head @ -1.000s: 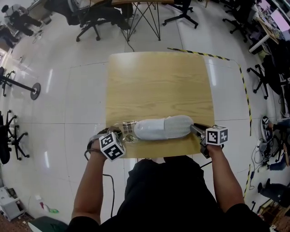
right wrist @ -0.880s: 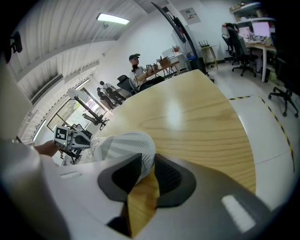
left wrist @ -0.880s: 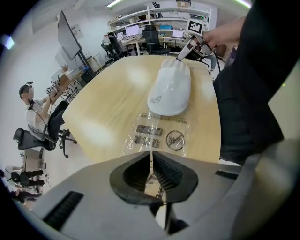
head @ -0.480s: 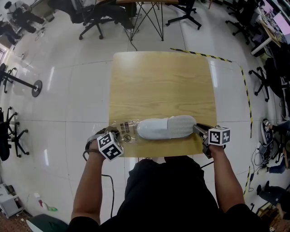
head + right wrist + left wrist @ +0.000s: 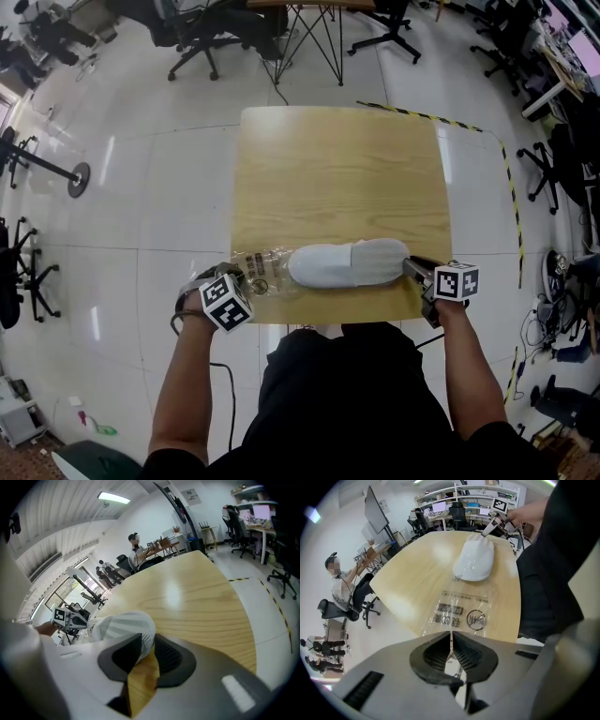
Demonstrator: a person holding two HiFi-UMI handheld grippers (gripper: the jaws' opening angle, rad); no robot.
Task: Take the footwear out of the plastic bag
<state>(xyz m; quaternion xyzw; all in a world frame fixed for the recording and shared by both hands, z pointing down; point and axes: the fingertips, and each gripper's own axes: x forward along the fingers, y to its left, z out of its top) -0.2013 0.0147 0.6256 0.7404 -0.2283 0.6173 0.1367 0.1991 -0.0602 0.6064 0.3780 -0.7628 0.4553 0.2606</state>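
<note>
One white slipper (image 5: 347, 264) is lying lengthwise along the near edge of the wooden table (image 5: 337, 169). The clear printed plastic bag (image 5: 262, 274) is stretching out flat from its left end. Whether that end is sitting inside the bag's mouth, I can't tell.

The left gripper (image 5: 240, 277) is pointing steeply down at the table's near left corner, its jaws clenched on the bag's thin edge. On the other side the right gripper (image 5: 410, 266) is clamping the slipper's right end between its pads.

The person's black-clad torso is pressing close to the near edge, between the two arms. Out beyond the table, office chairs (image 5: 202, 37) are crowding the far floor (image 5: 159, 187), striped tape (image 5: 506, 178) is running along the right, and a round-footed stand (image 5: 70, 180) is waiting off to the left.
</note>
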